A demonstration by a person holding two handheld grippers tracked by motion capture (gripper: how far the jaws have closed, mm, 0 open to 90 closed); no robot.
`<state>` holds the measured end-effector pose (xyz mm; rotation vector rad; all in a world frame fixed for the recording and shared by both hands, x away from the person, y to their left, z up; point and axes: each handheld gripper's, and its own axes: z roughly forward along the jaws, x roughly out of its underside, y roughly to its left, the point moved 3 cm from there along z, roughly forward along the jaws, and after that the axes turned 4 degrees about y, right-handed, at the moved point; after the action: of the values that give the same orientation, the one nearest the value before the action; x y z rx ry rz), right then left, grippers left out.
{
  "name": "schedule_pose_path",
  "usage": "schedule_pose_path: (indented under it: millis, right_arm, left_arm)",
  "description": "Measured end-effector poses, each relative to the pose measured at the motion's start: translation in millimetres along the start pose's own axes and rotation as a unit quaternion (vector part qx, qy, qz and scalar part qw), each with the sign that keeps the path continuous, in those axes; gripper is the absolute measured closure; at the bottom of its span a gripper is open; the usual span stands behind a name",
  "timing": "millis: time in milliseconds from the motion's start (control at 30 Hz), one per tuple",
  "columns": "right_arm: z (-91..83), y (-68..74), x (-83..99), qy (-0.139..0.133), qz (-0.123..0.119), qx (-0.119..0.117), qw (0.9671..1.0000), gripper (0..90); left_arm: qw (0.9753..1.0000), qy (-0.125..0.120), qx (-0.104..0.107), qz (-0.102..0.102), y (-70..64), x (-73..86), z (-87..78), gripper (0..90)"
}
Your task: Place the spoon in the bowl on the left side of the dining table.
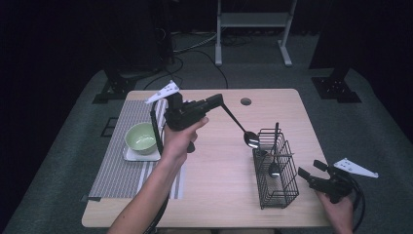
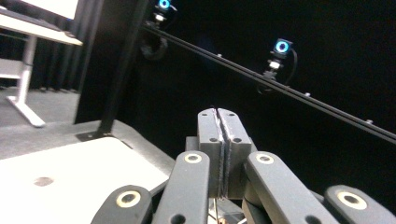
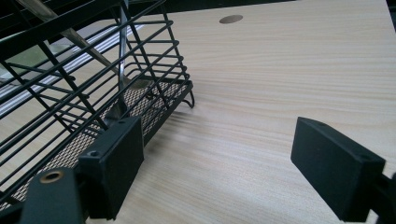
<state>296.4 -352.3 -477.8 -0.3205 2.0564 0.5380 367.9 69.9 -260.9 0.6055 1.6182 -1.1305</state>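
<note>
My left gripper (image 1: 220, 101) is raised above the table middle, shut on the handle end of a metal spoon (image 1: 239, 125). The spoon slants down to the right, and its bowl hangs at the far left rim of a black wire basket (image 1: 285, 187). Another spoon (image 1: 274, 168) stands inside the basket. In the left gripper view the jaws of my left gripper (image 2: 218, 113) are pressed together. My right gripper (image 1: 310, 168) rests low, just right of the basket, open and holding nothing. In the right gripper view my right gripper (image 3: 217, 133) has the basket (image 3: 154, 100) beside its left pad.
A green bowl (image 1: 140, 137) sits on a white square dish (image 1: 130, 156) on a striped placemat (image 1: 119, 170) at the left. A round hole (image 1: 246, 101) marks the table's far edge. Bare wood lies between the mat and the basket.
</note>
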Motion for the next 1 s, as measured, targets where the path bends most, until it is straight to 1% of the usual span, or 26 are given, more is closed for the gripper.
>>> schedule_pose_path:
  millis: [100, 200, 233, 367, 433, 467, 500, 567, 733, 833, 900, 1000]
  right_arm:
    - [-0.1, -0.2, 0.1, 0.000, 0.001, 0.000, 1.0000, 16.1]
    - [0.3, -0.5, 0.3, 0.001, 0.000, 0.001, 1.0000, 16.1]
    - [0.5, -0.4, 0.4, 0.001, -0.001, 0.001, 1.0000, 16.1]
    - [0.9, -0.5, 0.7, 0.003, -0.001, 0.002, 1.0000, 16.1]
    - [1.1, -0.7, 0.9, 0.003, 0.000, 0.002, 1.0000, 16.1]
    - [1.1, -0.7, 0.9, 0.003, 0.000, 0.002, 1.0000, 16.1]
    - [1.1, -0.7, 0.9, 0.004, 0.001, 0.002, 1.0000, 16.1]
    - [1.4, -0.9, 1.2, 0.004, 0.002, 0.002, 1.0000, 16.1]
    - [1.6, -0.9, 1.2, 0.005, 0.001, 0.003, 1.0000, 16.1]
    - [1.8, -1.1, 1.2, 0.005, 0.000, 0.003, 1.0000, 16.1]
    - [2.0, -1.4, 1.4, 0.005, 0.001, 0.004, 1.0000, 16.1]
    - [1.6, -1.7, 1.4, 0.004, 0.004, 0.005, 1.0000, 16.1]
  left_arm:
    - [0.9997, 0.000, -0.024, -0.003, 12.8, -2.7, -12.3, 89.4]
    - [0.9991, -0.005, -0.041, -0.010, 24.5, -3.4, -23.9, 89.4]
    - [0.9987, -0.006, -0.048, -0.012, 29.6, -3.9, -29.0, 89.4]
    - [0.9973, -0.010, -0.071, -0.016, 43.1, -6.2, -43.6, 89.3]
    - [0.9958, -0.016, -0.088, -0.020, 52.8, -8.5, -55.2, 89.3]
    - [0.9958, -0.016, -0.088, -0.020, 52.8, -8.5, -55.2, 89.3]
    - [0.9952, -0.017, -0.094, -0.020, 56.0, -9.2, -59.1, 89.3]
    - [0.9937, -0.020, -0.108, -0.021, 63.4, -10.7, -68.6, 89.3]
    - [0.9902, -0.025, -0.135, -0.023, 76.8, -12.6, -85.9, 89.3]
    - [0.9881, -0.029, -0.148, -0.028, 84.7, -12.9, -96.4, 89.3]
    - [0.9873, -0.029, -0.153, -0.032, 89.1, -12.2, -102.0, 89.3]
    - [0.9857, -0.027, -0.164, -0.030, 93.9, -11.3, -109.7, 89.3]
